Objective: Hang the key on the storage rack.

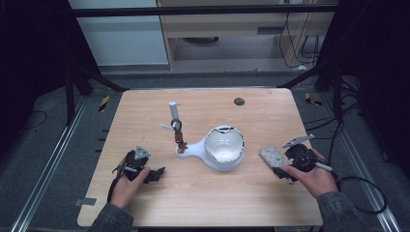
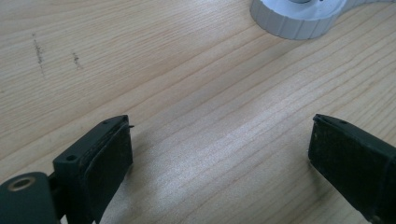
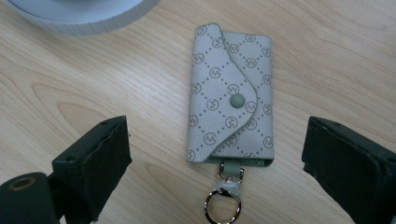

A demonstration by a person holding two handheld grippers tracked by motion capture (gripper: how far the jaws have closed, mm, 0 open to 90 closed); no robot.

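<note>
Right gripper view puts the patterned key pouch [image 3: 229, 95] flat on the table [image 3: 327, 56], between your right gripper's [image 3: 215, 158] spread jaws but touched by neither, its key ring [image 3: 222, 205] pointing back at you. Lower straight down and centre the pouch before you squeeze, taking it across its long edges near the snap rather than by the ring, and stay off the white ring-light stand [image 1: 220, 150] just beside it. Your left gripper [image 2: 219, 158] hangs released over bare wood; keep it clear.
</note>
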